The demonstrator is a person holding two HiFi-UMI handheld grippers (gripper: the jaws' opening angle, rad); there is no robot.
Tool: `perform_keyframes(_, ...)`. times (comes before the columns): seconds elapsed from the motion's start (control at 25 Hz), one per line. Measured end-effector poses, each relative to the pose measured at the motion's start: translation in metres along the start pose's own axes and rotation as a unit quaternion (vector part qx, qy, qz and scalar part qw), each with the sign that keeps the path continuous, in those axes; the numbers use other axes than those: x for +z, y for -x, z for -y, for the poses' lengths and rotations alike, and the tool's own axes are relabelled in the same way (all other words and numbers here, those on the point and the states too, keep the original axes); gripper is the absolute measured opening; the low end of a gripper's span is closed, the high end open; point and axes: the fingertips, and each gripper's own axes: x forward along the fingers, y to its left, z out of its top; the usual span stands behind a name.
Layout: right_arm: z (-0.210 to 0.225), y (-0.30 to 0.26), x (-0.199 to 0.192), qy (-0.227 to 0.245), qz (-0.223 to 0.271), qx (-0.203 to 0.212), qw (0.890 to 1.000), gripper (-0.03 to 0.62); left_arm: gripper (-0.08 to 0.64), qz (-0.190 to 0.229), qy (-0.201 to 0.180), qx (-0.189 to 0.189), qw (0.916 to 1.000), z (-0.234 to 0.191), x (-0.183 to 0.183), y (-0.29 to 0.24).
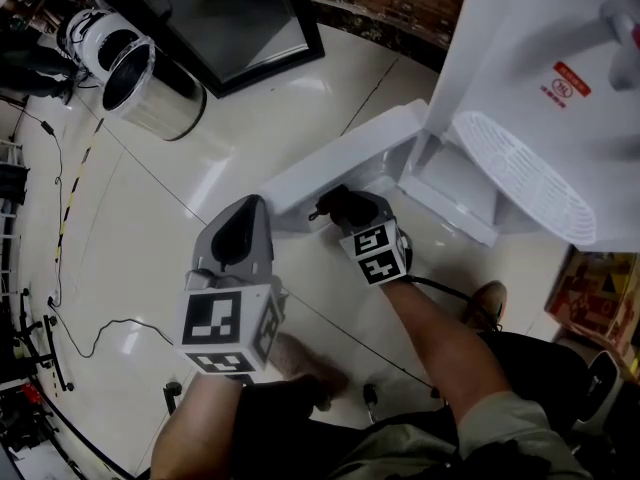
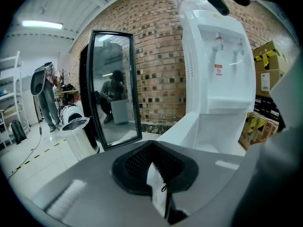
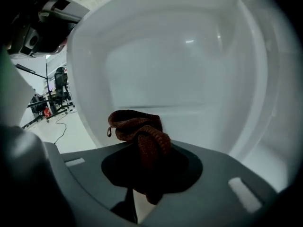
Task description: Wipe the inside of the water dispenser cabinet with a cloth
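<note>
The white water dispenser (image 1: pixel 540 58) stands at the upper right, and its low cabinet door (image 1: pixel 340 158) is swung open toward me. My right gripper (image 1: pixel 335 206) is at the cabinet's mouth, shut on a brownish-red cloth (image 3: pixel 139 134) bunched between its jaws (image 3: pixel 150 171). In the right gripper view the white cabinet interior (image 3: pixel 189 70) fills the picture just beyond the cloth. My left gripper (image 1: pixel 245 230) hangs back over the floor, left of the door, shut with nothing between its jaws (image 2: pixel 158 174). The left gripper view shows the dispenser (image 2: pixel 215 56) from the front.
A metal bin (image 1: pixel 150 88) and a black-framed mirror (image 1: pixel 240 18) stand at the upper left. Cables (image 1: pixel 100 328) trail over the tiled floor. Cardboard boxes (image 1: pixel 590 293) sit right of the dispenser. The person's shoe (image 1: pixel 487 303) rests near the cabinet.
</note>
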Motion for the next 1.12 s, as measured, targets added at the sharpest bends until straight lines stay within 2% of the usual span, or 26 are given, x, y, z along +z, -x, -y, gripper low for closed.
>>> perform_keyframes(0.2, 0.046, 0.005, -0.010, -0.068, -0.015, -0.054, 0.996, 0.112, 0.000, 0.003, -0.001, 0.004, 1.0000, 0.000, 0.002, -0.002)
perform_keyframes(0.44, 0.110, 0.026, -0.015, -0.131, -0.009, -0.132, 0.982, 0.112, 0.000, 0.000, 0.001, 0.004, 1.0000, -0.001, 0.002, -0.004)
perform_keyframes(0.76, 0.123, 0.057, -0.010, -0.116, 0.009, -0.171, 0.978, 0.109, 0.000, 0.001, 0.003, 0.006, 1.0000, -0.005, 0.005, -0.010)
perform_keyframes(0.96, 0.134, 0.070, -0.015, -0.136, 0.019, -0.201, 0.970, 0.108, 0.000, 0.004, 0.005, 0.003, 1.0000, -0.003, 0.005, -0.009)
perform_keyframes(1.12, 0.155, 0.067, -0.026, -0.159, 0.005, -0.224, 0.962, 0.107, 0.000, 0.003, 0.007, 0.004, 1.0000, -0.004, 0.006, -0.008)
